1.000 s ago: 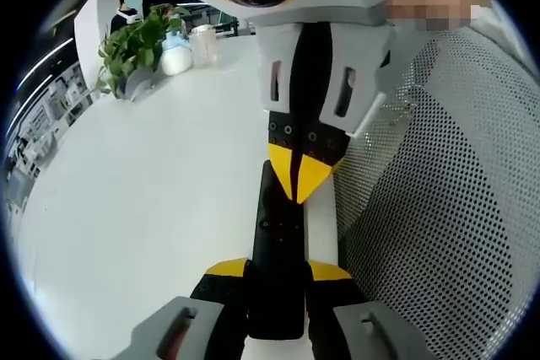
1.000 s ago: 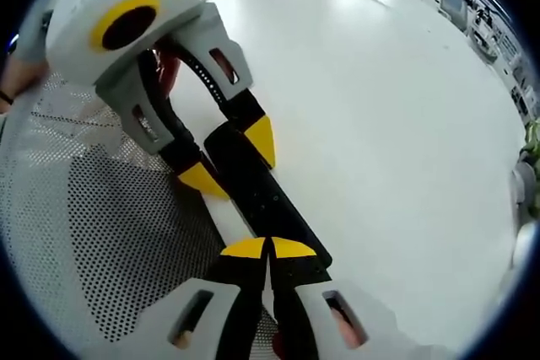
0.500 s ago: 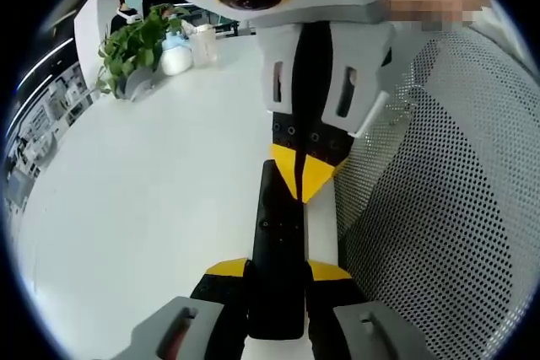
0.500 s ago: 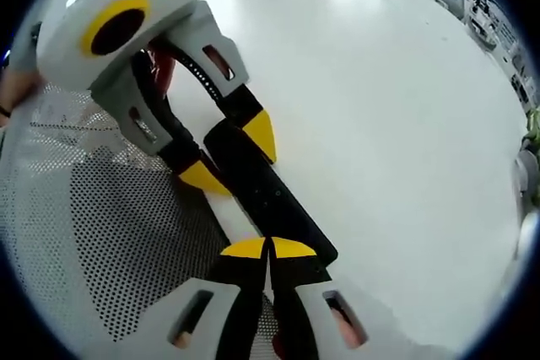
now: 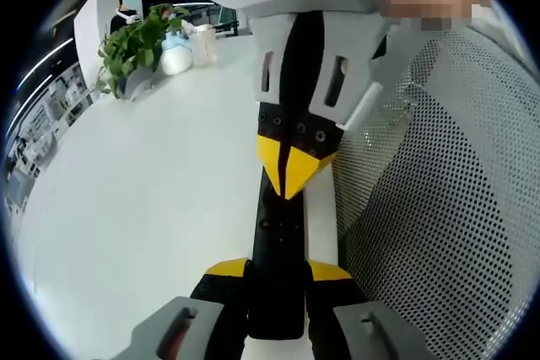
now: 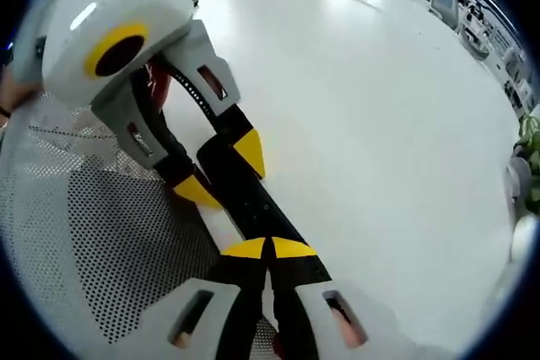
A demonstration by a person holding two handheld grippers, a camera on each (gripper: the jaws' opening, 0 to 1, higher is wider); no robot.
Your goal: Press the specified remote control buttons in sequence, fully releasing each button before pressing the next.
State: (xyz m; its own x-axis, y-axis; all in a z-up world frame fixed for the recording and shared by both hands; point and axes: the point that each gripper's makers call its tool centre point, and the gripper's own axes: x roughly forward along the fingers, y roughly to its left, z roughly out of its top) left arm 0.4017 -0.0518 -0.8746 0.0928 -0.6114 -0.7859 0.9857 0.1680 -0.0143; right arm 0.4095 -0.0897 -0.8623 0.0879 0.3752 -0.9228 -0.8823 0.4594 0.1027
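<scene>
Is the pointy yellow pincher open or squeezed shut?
Shut. In the left gripper view the right gripper's yellow tips meet in one point over the black remote, which the left gripper holds from both sides.

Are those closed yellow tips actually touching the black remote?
Cannot tell. In the left gripper view the right gripper overlaps the remote with its jaws shut, but neither view plainly shows contact or gap.
</scene>
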